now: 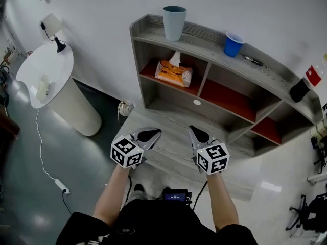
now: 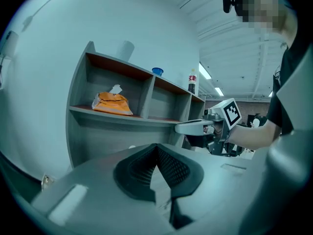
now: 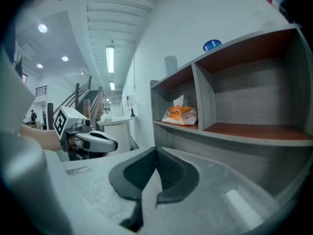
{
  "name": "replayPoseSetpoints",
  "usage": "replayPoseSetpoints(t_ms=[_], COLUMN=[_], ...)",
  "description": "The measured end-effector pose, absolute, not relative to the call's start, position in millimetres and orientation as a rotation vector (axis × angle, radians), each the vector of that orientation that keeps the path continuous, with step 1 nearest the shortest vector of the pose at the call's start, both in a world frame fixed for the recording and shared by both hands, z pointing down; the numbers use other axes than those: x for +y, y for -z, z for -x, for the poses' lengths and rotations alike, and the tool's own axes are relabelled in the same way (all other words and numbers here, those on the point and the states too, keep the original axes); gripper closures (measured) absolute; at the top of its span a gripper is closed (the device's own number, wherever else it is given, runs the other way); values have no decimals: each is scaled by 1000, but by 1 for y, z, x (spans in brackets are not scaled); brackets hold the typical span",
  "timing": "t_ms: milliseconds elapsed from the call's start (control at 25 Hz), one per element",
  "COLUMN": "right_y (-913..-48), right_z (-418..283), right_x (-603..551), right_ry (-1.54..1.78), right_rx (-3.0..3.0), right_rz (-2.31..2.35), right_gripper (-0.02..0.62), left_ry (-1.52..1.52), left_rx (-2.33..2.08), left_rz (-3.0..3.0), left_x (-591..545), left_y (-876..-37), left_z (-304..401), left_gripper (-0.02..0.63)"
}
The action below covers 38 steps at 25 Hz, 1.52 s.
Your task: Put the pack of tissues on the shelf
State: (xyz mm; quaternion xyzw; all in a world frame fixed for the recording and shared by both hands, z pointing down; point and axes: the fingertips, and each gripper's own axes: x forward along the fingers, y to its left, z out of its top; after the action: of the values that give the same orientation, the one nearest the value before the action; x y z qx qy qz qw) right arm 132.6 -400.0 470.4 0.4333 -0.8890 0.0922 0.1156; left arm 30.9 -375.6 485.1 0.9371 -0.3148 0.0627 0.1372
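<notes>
The orange pack of tissues [image 1: 173, 73] lies in the upper left compartment of the grey shelf unit [image 1: 204, 40], on its red board, with a white tissue sticking up. It also shows in the left gripper view [image 2: 111, 103] and the right gripper view [image 3: 181, 115]. My left gripper [image 1: 149, 135] and right gripper [image 1: 198, 134] hover side by side over the shelf unit's low front ledge, well short of the pack. Both are shut with nothing between the pads [image 2: 156, 146] [image 3: 156, 150]. Each gripper view shows the other gripper beside it [image 2: 195, 127] [image 3: 98, 142].
On the shelf's top board stand a grey cup [image 1: 174, 22], a blue cup [image 1: 233, 44], a pen [image 1: 253, 60] and a cola bottle [image 1: 306, 80]. A white round stand [image 1: 48, 73] with a lamp [image 1: 52, 27] is at the left, and a cable [image 1: 43, 157] runs across the floor.
</notes>
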Motion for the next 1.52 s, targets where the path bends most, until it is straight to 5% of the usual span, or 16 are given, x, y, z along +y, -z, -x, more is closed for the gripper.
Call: replayPoseSetpoints(t_ms=[1520], right_y=[-491], right_z=[-47], right_x=[-239], right_ry=[-312], right_rx=[-2455], right_rz=[-1559], right_gripper=[592], left_ry=[-178], left_rx=[-625], left_rz=[-2837], left_x=[-242], left_y=[-508], left_z=[67], left_gripper=[604])
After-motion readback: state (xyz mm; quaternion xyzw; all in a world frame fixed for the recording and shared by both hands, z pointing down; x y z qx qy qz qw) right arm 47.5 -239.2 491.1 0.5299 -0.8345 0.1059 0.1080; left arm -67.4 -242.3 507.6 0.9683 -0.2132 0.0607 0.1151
